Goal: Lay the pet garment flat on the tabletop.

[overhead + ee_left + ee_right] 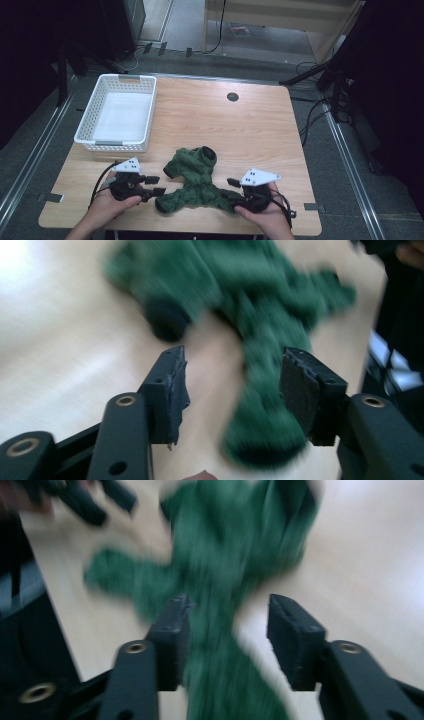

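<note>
Hands: nearest the camera, 6 o'clock edge; left hand [107,202] and right hand [265,212] each hold a set of tongs.
Worktop [250,125]: wooden, mostly bare; small dark round hole [232,97] at 12 o'clock.
Basket [90,125]: white, perforated, empty, 10 o'clock corner, well apart from everything else.
Green garment [192,180]: knitted, crumpled, 6 o'clock, between the two tongs; long axis roughly 8-to-4 along the near edge, bulk reaching toward 12.
Left tongs [152,185]: jaws wide apart, holding nothing; garment's end lies just ahead, toward 3 o'clock.
Right tongs [231,187]: jaws apart, a strip of cloth lying between them, not clamped; likely the nearer one to a grip.
In the way: nothing between tongs and cloth.
Gripper views: blurred, fine detail unclear.
</note>
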`<state>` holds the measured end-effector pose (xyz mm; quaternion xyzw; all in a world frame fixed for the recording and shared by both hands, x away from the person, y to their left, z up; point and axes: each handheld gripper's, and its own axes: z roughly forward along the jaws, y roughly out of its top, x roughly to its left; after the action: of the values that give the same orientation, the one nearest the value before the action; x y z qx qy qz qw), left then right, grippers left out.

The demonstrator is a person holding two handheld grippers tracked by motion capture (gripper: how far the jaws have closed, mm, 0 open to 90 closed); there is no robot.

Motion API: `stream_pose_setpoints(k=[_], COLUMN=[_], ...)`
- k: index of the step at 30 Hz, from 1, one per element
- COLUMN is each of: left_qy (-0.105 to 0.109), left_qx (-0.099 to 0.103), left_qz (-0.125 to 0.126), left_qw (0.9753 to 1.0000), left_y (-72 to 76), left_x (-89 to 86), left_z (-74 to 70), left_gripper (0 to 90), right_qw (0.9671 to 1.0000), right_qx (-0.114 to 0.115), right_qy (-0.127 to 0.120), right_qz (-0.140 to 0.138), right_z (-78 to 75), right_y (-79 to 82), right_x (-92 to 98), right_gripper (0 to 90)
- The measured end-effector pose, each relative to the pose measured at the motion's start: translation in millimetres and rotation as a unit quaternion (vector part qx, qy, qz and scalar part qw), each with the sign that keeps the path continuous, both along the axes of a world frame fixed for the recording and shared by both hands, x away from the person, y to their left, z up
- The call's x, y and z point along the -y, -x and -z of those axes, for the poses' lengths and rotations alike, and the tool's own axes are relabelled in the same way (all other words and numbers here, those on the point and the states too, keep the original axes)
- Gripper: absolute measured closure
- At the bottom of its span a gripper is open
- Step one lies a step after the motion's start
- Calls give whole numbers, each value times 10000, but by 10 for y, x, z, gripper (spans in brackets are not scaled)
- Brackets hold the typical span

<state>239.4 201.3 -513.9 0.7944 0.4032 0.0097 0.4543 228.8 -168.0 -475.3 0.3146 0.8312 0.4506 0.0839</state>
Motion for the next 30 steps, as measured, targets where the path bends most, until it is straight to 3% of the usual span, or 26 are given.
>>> stream_pose_setpoints(k=[1,2,3,4,6,7,9,10,11,12,13,14,15,16,17,18,19,20,21,22,23,24,25,26,27,30], left_qy=[5,35,39,18,95,127,64,1,-130,-130,-137,-11,-11,-22,-22,10,15,15,-140,-520,-520,-735,-923,-923,-930,-873], left_qx=[62,88,94,121,162,135,109,74,181,181,298,664,664,900,900,951,944,944,942,915,915,895,727,727,655,532], left_qz=[-183,-332,-468,-619,-805,-835,-814,-810,-759,-759,-670,-431,-431,-299,-299,-246,43,43,237,605,605,657,745,745,734,813], left_qw=[9998,9994,9989,9980,9966,9963,9966,9967,9969,9969,9972,9969,9969,9955,9955,9952,9955,9955,9952,9926,9926,9911,9903,9903,9908,9914], left_y=[-44,-91,-138,-182,-260,-332,-361,-380,-353,-353,-321,-242,-242,-181,-181,-159,-130,-130,-115,-80,-80,-70,-77,-77,-82,-94], left_x=[23,51,83,125,199,285,324,360,401,401,404,381,381,347,347,325,311,311,325,376,376,406,443,443,461,482], left_z=[-19,-33,-46,-55,-72,-57,-32,3,57,57,69,60,60,43,43,48,90,90,115,160,160,185,230,230,249,263], left_gripper=[433,423,423,423,425,429,462,462,612,720,802,841,859,867,871,875,878,881,882,883,885,885,886,887,887,879], right_qw=[9999,9995,9995,9983,9978,9968,9972,9972,9979,9981,9981,9984,9974,9968,9968,9976,9982,9985,9991,9994,9991,9980,9971,9971,9963,9945], right_qx=[30,171,171,289,256,183,-4,-4,-41,163,163,501,685,766,770,673,564,466,281,81,-18,-97,-203,-203,-427,-590], right_qy=[-136,-155,-155,-187,-306,-362,-144,-144,137,174,174,65,118,147,101,81,189,284,307,316,422,620,738,738,740,869], right_qz=[48,196,196,467,536,687,727,727,631,576,576,273,214,175,185,159,85,27,-29,-59,-51,-45,-42,-42,-29,-48], right_z=[-58,-128,-128,-145,-136,-80,55,55,167,184,184,160,146,143,161,196,241,285,326,366,409,449,484,484,508,501], right_y=[-81,-268,-268,-465,-562,-704,-836,-836,-831,-768,-768,-600,-516,-437,-371,-323,-300,-283,-277,-277,-282,-288,-298,-298,-326,-348], right_x=[-45,-171,-171,-307,-367,-466,-569,-569,-607,-600,-600,-542,-498,-440,-370,-297,-236,-179,-122,-74,-42,-20,-7,-7,10,6], right_gripper=[468,433,433,430,430,445,544,544,772,832,832,854,858,859,860,861,861,861,860,861,861,861,862,862,862,856])
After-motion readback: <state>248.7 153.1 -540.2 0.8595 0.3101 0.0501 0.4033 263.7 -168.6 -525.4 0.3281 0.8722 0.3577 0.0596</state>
